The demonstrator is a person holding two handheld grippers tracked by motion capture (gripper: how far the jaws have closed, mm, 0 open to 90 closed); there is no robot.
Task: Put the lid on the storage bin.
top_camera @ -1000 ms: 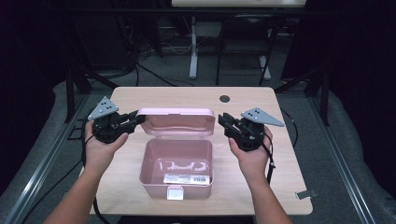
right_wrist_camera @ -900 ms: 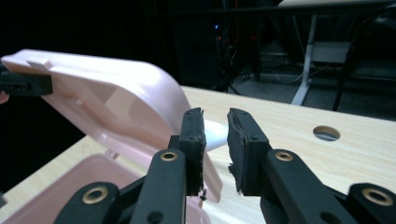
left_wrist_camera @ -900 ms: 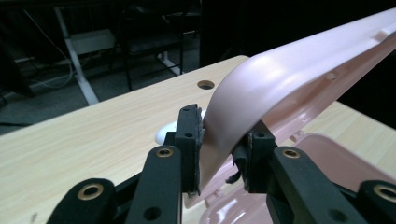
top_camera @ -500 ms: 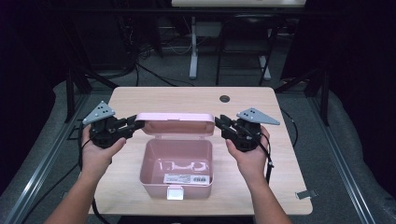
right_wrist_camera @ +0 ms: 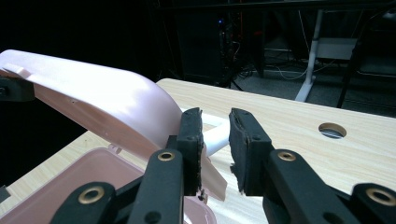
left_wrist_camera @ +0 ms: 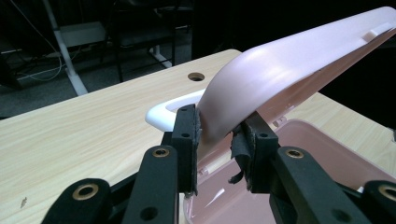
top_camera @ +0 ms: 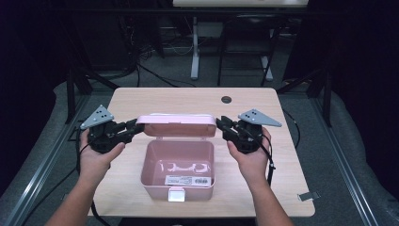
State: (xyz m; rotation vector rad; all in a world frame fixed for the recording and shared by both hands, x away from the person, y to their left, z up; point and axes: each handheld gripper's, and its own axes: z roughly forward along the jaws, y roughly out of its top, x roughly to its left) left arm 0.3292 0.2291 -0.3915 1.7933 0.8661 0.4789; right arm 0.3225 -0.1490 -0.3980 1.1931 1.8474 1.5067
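A pink plastic box (top_camera: 178, 162) stands open at the table's near middle, with white pieces and a label on its floor. Its hinged lid (top_camera: 179, 125) is half lowered over the back of the box. My left gripper (top_camera: 134, 127) is shut on the lid's left end; in the left gripper view the lid (left_wrist_camera: 280, 70) fills the gap of that gripper (left_wrist_camera: 220, 116). At the right end, my right gripper (top_camera: 221, 125) holds the lid's edge (right_wrist_camera: 93, 102) between the pads, as the right gripper view (right_wrist_camera: 215, 114) shows. The white handle (right_wrist_camera: 217, 135) lies behind.
The light wooden table (top_camera: 141, 101) has a round cable hole (top_camera: 226, 99) at its back right. A white latch (top_camera: 176, 194) sits on the box's front wall. Dark floor, desk legs and cables lie beyond the table.
The lid has swung forward and down over the box, from near upright to half lowered, with both grippers following it at its ends.
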